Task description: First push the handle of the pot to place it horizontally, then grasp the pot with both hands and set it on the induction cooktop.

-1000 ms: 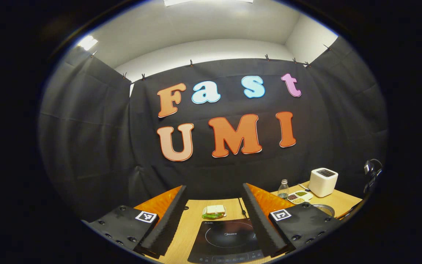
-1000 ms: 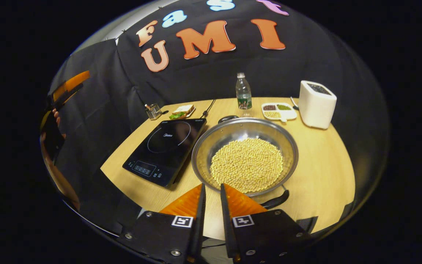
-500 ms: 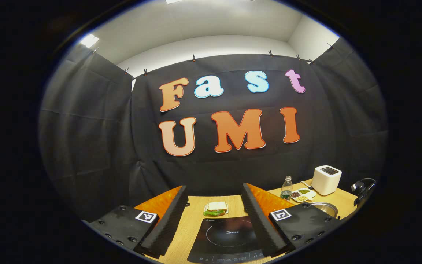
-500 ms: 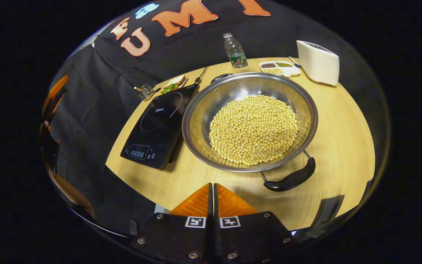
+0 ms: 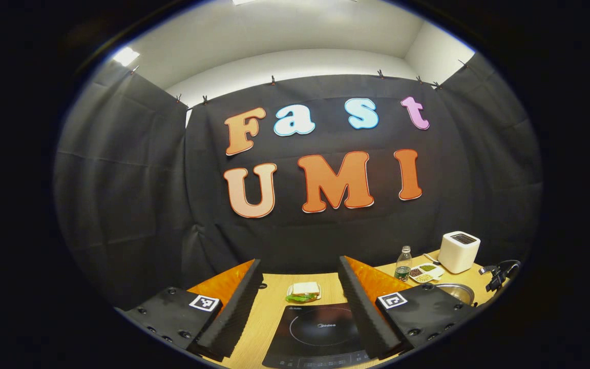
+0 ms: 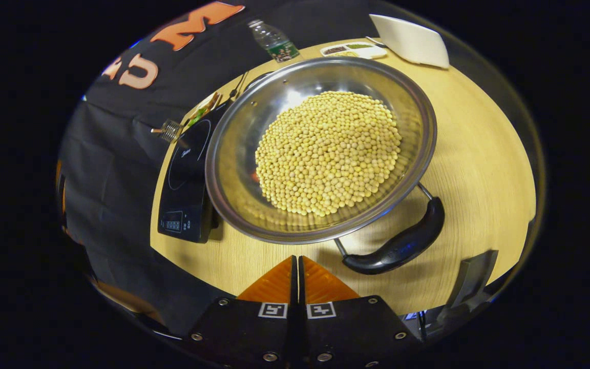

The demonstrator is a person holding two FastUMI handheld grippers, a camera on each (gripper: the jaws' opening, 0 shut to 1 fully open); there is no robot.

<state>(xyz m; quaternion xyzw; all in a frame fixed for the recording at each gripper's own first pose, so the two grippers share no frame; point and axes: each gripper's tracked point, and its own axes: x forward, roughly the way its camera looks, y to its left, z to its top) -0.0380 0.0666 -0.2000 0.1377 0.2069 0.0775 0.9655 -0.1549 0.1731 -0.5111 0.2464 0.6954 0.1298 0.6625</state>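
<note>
The pot (image 6: 233, 169) is bright polished metal, its inner wall mirror-smooth and throwing back highlights; its handle (image 6: 402, 243) looks like glossy black plastic on thin metal wire. The heap of beans (image 6: 328, 151) in it is matt and pebbly. The table (image 6: 479, 154) has a pale wood-grain surface with a soft sheen. The induction cooktop (image 5: 320, 333) is flat dark glass — smooth and slightly reflective. The booth wall (image 5: 121, 179) is matt black cloth, creased in folds. The toaster-like box (image 5: 458, 251) looks like smooth white plastic, and the bottle (image 5: 403, 264) clear plastic. The left gripper (image 5: 300, 302) has ribbed, matt pads (image 5: 233, 318) — foam-like in texture.
</note>
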